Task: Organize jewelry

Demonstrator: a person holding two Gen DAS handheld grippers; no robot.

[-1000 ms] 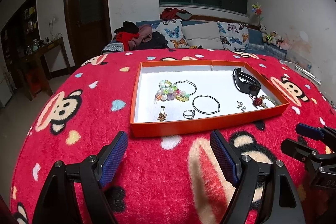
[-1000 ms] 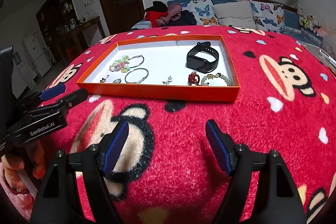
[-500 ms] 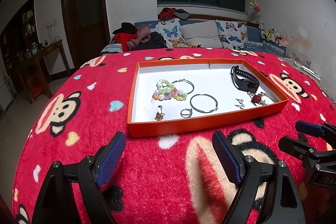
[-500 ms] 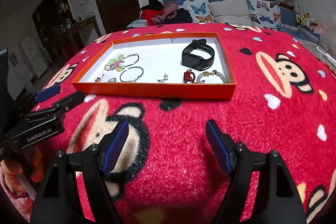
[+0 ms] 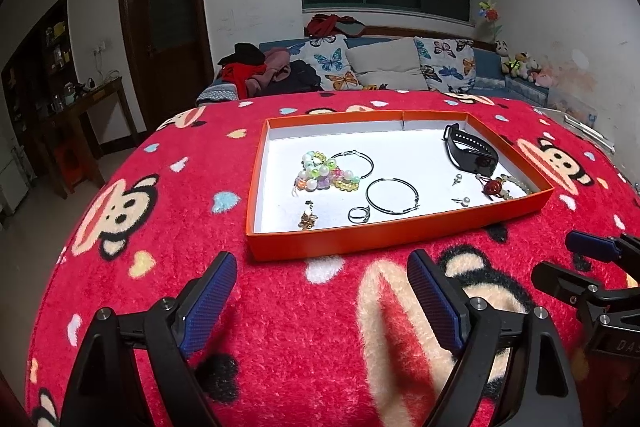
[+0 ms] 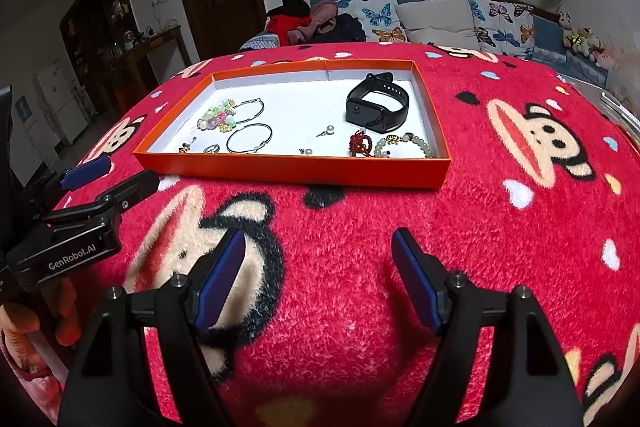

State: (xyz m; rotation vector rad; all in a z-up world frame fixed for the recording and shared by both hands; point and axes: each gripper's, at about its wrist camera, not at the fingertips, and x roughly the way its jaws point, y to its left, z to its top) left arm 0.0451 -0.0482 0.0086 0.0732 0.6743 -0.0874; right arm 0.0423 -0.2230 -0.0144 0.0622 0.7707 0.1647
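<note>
We see the left gripper [image 5: 322, 287] with jaws opening on nothing, the right gripper [image 6: 318, 267] with jaws wide and empty, both over the red blanket [image 5: 280, 347]. Ahead, unobstructed, the orange tray [image 5: 360, 243] holds hoops, a black band [image 6: 378, 107] and beads [image 6: 404, 143]; only the right view shows fingers [image 6: 66, 323].

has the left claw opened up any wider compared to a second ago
Yes. The left claw is opening, nothing between its pads: they stand wider apart against the orange tray front wall than before.
</note>
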